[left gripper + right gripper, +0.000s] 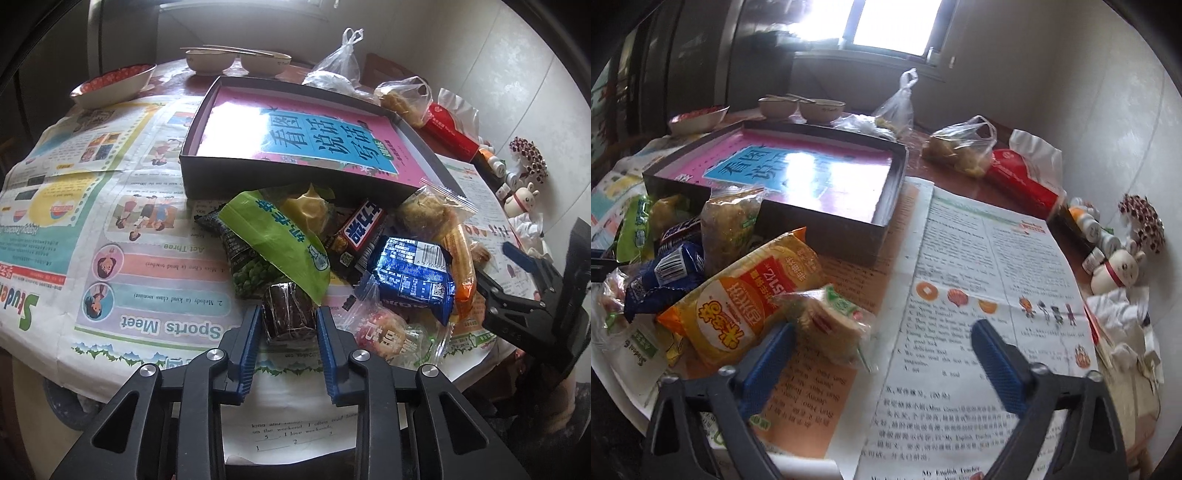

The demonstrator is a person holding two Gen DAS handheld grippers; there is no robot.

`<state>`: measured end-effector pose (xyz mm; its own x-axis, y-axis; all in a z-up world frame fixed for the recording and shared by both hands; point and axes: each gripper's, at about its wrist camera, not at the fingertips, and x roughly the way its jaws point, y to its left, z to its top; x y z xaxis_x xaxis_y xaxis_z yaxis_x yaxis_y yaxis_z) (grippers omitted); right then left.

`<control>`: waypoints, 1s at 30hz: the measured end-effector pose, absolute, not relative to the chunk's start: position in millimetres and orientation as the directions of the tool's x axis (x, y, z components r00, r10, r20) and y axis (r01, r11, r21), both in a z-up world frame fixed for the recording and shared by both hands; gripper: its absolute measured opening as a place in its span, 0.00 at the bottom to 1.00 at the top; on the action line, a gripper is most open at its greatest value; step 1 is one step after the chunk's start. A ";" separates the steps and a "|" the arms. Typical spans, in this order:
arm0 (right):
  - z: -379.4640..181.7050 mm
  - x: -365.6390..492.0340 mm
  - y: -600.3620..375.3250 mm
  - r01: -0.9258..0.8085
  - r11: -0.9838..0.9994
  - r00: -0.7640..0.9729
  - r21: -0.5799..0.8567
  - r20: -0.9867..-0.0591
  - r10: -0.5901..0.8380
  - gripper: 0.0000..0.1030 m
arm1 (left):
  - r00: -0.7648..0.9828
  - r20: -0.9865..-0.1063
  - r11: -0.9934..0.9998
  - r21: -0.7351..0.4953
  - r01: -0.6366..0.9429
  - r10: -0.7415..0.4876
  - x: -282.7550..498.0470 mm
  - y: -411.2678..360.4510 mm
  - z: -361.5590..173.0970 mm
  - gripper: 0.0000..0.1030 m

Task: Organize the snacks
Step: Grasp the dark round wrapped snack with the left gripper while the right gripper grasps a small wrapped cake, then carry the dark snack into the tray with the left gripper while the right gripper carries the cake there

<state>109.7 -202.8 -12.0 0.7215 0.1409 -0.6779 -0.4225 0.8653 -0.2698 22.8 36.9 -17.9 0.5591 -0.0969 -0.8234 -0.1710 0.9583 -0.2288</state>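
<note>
Snacks (pixel 332 258) lie outside the box (pixel 295 181) — left tongs (pixel 289 325) pinching a dark cake (pixel 290 314), right tongs (pixel 882 336) spread

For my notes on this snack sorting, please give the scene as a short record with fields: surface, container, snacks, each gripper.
surface: table covered with newspaper
container: dark shallow box, a pink book lying inside, no snacks in it
snack pile: in front of the box; green pea bag, blue packet, orange packet
left gripper: shut on dark wrapped cake
right gripper: open, clear-wrapped pastry beside its left finger, not gripped
</note>
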 end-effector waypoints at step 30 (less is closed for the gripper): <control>20.5 124.9 -236.2 -0.424 0.881 0.615 0.211 -0.648 0.450 0.34 | 0.644 -0.754 0.937 -0.305 -0.169 -0.129 0.8 60.7 13.4 0.28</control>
